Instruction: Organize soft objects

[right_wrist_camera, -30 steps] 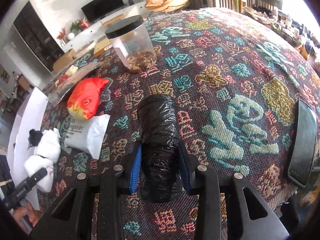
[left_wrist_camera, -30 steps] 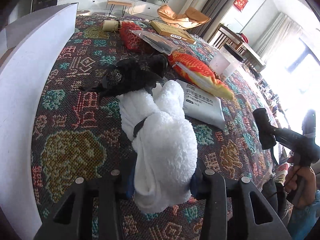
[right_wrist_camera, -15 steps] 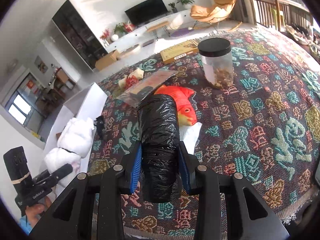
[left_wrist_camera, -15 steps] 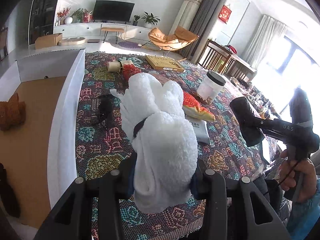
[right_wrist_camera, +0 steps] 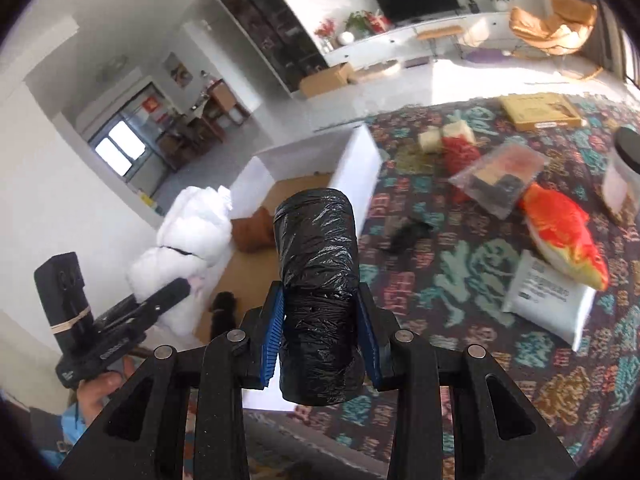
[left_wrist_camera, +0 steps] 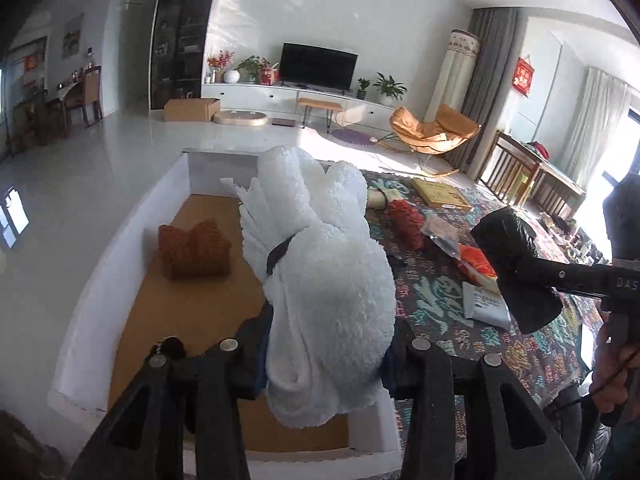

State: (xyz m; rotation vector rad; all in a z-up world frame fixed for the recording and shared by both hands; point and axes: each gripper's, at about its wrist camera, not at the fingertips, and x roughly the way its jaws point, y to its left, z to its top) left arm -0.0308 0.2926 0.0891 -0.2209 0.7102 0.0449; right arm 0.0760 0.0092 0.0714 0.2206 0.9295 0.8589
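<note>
1. Your left gripper [left_wrist_camera: 324, 356] is holding the white fluffy bundle [left_wrist_camera: 320, 280] tight between its pads, and it is hanging above the near end of the white box [left_wrist_camera: 132, 232].
2. Your right gripper [right_wrist_camera: 320, 344] is pinching the black plastic roll [right_wrist_camera: 318, 280] between its blue pads [right_wrist_camera: 272, 336], near the box's right wall and over the patterned tablecloth [right_wrist_camera: 460, 280].
3. You are risking a bad drop: the bundle is tall and is leaning far past the fingers, so on release it may tip onto the box wall and roll out.
4. You are also risking a collision, because both grippers are coming close together at the same box. In my judgement, one should go first.
5. The black roll is looking slippery, so it may slide down if the grip is getting weaker.
6. Inside the box, a brown knitted item [left_wrist_camera: 194, 250] is lying at the far end and a small dark thing [left_wrist_camera: 170, 346] at the near end; aim between them.
7. On the cloth, the orange fish toy [right_wrist_camera: 564, 236], a white pouch [right_wrist_camera: 548, 296], a clear bag [right_wrist_camera: 500, 176] and a dark item [right_wrist_camera: 408, 234] are waiting to the right, well apart from the box.
</note>
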